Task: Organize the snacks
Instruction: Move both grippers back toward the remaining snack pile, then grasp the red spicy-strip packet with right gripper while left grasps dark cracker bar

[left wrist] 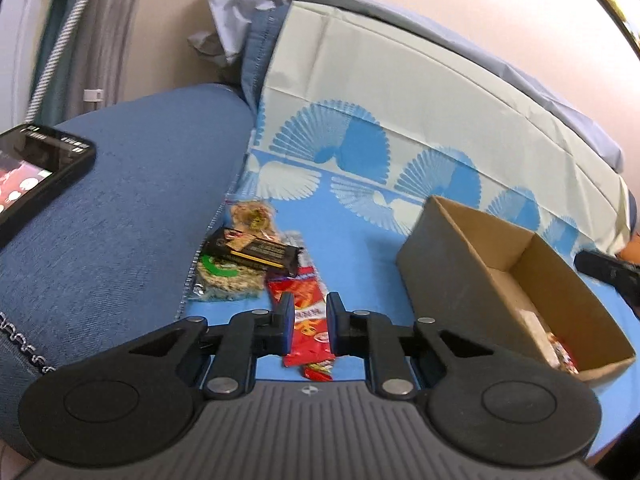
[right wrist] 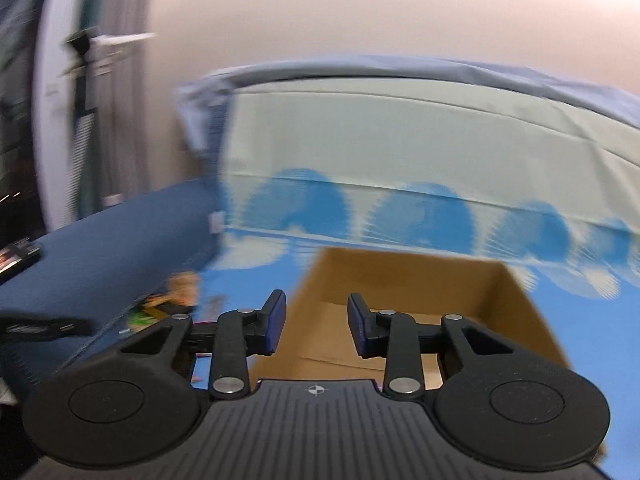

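Left tongs (left wrist: pixel 307 322) clamp red snack packet (left wrist: pixel 306 316); right tongs (right wrist: pixel 317 322) parted, empty, over box (right wrist: pixel 404 280).

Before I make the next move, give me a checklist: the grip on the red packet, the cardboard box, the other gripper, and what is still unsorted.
1. Left gripper shut on the red foil snack packet: ok.
2. Open brown cardboard box upright, with room inside: ok. A few snacks lie in its near corner.
3. Right gripper open with nothing between its fingers: ok.
4. Box mouth free for the drop: cannot tell. The right gripper is close by it, and that view is blurred.
5. All snacks sorted: not ok. The black bar wrapper and the round rice cakes still lie beside the blue cushion.
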{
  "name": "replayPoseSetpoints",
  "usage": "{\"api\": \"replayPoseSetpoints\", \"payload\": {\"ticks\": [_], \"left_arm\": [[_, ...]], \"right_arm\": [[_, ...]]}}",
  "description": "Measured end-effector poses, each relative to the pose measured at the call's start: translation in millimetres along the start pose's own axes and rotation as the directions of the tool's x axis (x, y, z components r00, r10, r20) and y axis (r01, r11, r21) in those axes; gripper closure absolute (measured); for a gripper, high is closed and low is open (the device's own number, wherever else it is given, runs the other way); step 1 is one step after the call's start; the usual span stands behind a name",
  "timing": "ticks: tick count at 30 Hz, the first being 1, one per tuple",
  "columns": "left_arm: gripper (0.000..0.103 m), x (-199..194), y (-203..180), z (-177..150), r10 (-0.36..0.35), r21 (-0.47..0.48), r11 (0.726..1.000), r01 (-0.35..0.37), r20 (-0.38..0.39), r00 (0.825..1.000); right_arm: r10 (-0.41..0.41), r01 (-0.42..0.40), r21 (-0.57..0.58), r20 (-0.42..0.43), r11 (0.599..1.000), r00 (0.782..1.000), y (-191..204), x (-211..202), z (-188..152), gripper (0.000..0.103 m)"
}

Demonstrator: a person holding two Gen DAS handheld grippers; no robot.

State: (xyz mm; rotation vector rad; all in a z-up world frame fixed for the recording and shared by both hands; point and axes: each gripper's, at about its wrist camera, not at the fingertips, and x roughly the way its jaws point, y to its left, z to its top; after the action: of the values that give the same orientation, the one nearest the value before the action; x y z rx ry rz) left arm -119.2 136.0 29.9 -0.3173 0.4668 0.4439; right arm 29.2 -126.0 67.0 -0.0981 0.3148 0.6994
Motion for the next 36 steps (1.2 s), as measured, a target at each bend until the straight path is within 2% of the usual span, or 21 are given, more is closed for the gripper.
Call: {"api": "replayPoseSetpoints", "payload": {"ticks": [5,10,12,14,15,16,22,24,26,27,30,32,34,36], "left_arm": [[0.084,2.3,18.2,-2.1,0.055,-0.077,0.996,-0.052,0.039,0.998],[0.084,1.6,36.2,0.1,0.132,-0.168,0.979,-0.118,0.072,0.989],[0.084,-1.3,39.9,0.5,0.127,-0.179,0.978,-0.109,0.09,0.988],[0.084,-4.0,41.2,1.2,0.121,-0.176,0.979,-0.102,0.098,0.988],[0.084,-5.7,42.8,1.7,0.116,-0.182,0.979,-0.095,0.106,0.988],[0.084,-7.9,44.3,2.0,0.11,-0.187,0.978,-0.088,0.115,0.987],[0.084,-12.0,45.9,3.3,0.096,-0.194,0.979,-0.067,0.143,0.985],[0.084,-12.2,46.9,3.2,0.087,-0.192,0.98,-0.058,0.146,0.985],[0.084,-11.6,46.6,3.0,0.083,-0.189,0.98,-0.055,0.146,0.986],[0.084,-11.1,46.1,3.0,0.082,-0.186,0.981,-0.054,0.146,0.986],[0.084,-9.5,45.8,3.3,0.078,-0.18,0.982,-0.052,0.144,0.986],[0.084,-9.0,46.1,3.6,0.075,-0.177,0.983,-0.049,0.142,0.987],[0.084,-9.2,46.8,3.5,0.07,-0.177,0.983,-0.045,0.139,0.988],[0.084,-9.9,47.8,3.3,0.061,-0.179,0.983,-0.036,0.137,0.989]], "right_arm": [[0.136,-0.14,-0.079,-0.047,0.987,0.99,48.7,16.2,0.9,0.067],[0.17,-0.178,-0.06,-0.126,0.982,0.977,86.1,54.1,10.0,0.066],[0.174,-0.179,-0.009,-0.187,0.984,0.967,100.7,80.3,11.4,0.064],[0.15,-0.15,0.016,-0.237,0.989,0.96,115.9,107.3,7.3,0.049],[0.136,-0.134,0.026,-0.257,0.991,0.957,122.7,119.6,4.4,0.035],[0.122,-0.117,0.035,-0.282,0.993,0.952,129.2,131.1,0.5,0.028],[0.076,-0.075,0.02,-0.431,0.997,0.899,156.7,203.6,-28.4,0.021],[0.079,-0.085,0.011,-0.497,0.996,0.864,161.4,224.4,-37.5,0.02],[0.063,-0.089,-0.021,-0.553,0.996,0.831,164.1,238.0,-47.8,0.024],[0.049,-0.087,-0.041,-0.564,0.995,0.825,165.6,241.3,-52.3,0.027],[0.085,-0.12,-0.027,-0.551,0.992,0.83,162.6,239.7,-52.0,0.052],[0.09,-0.138,-0.045,-0.554,0.989,0.828,162.2,235.4,-47.2,0.059],[0.115,-0.171,-0.051,-0.552,0.984,0.826,158.4,227.5,-41.1,0.072],[0.091,-0.167,-0.092,-0.547,0.982,0.832,157.5,218.9,-32.6,0.095]]}}
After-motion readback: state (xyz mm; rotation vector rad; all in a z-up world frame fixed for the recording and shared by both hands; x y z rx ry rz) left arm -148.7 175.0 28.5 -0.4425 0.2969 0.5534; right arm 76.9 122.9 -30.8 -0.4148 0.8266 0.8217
